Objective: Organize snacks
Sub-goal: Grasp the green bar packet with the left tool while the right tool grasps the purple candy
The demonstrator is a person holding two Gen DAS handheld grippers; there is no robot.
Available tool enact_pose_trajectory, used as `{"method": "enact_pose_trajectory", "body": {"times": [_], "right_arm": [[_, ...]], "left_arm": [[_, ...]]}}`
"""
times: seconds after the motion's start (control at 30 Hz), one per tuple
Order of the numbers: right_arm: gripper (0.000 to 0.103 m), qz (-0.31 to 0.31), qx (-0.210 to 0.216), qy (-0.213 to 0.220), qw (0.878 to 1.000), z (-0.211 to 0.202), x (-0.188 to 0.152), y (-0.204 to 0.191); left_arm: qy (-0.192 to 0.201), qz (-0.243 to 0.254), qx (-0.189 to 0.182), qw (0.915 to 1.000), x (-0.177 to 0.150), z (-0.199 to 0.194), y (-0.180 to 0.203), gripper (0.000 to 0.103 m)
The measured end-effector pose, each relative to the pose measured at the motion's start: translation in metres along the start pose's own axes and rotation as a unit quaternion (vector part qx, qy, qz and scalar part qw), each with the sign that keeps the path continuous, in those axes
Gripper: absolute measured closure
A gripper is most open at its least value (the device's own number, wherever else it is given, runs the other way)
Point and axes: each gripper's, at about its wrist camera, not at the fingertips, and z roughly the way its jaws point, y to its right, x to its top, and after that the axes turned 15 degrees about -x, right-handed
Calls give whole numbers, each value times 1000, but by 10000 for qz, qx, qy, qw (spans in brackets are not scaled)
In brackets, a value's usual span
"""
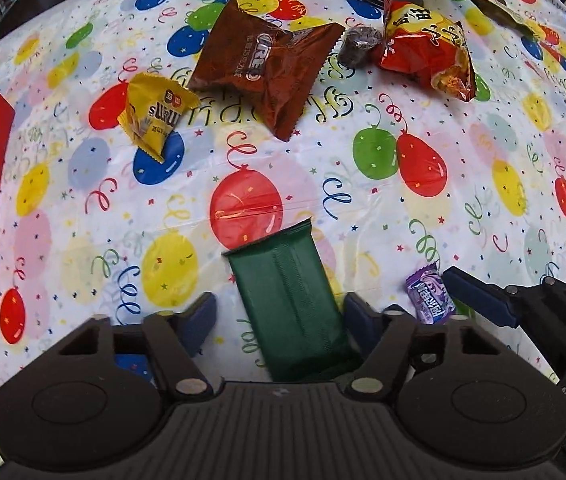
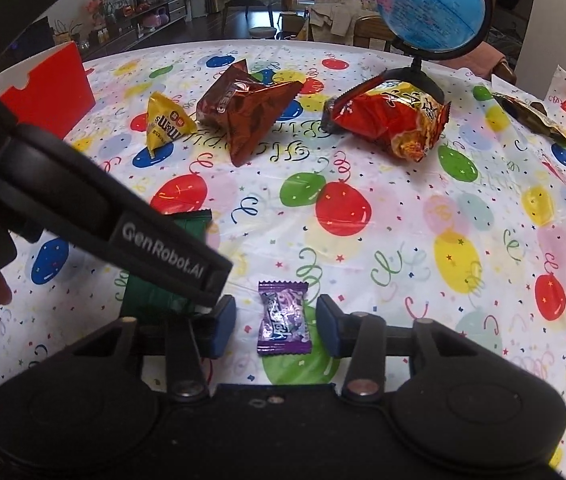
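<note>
Left gripper (image 1: 279,316) jaws straddling green packet (image 1: 287,296), near end hidden, right gripper (image 2: 277,324) jaws flanking purple candy (image 2: 284,318), untouched

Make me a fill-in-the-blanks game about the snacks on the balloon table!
1. The wrapper between the left gripper's fingers is dark ____.
2. The small candy between the right gripper's fingers has a ____ wrapper.
3. Behind the red chip bag stands a blue ____.
4. The open box at the table's far left edge is ____.

Missing words: green; purple; globe; red
</note>
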Motion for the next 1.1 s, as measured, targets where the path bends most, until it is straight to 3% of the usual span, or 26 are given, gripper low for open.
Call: {"method": "enact_pose_trajectory", "body": {"times": [0.07,0.13,0.53,1.1], "right_arm": [[73,-4,-13,15,10000,-1,-1,-1],[80,46,15,-5,10000,-1,0,0],[81,421,127,95,9990,-28,-1,1],[81,565,484,696,9948,-98,29,-34]], "left_arm": [[26,19,-52,10000,0,-3,-1,55],[22,-4,-149,9999,1,-3,-5,57],[189,-128,-293,9993,-15,-27,-23,58],[1020,-224,-431,9936,-39,-126,-70,58]]}}
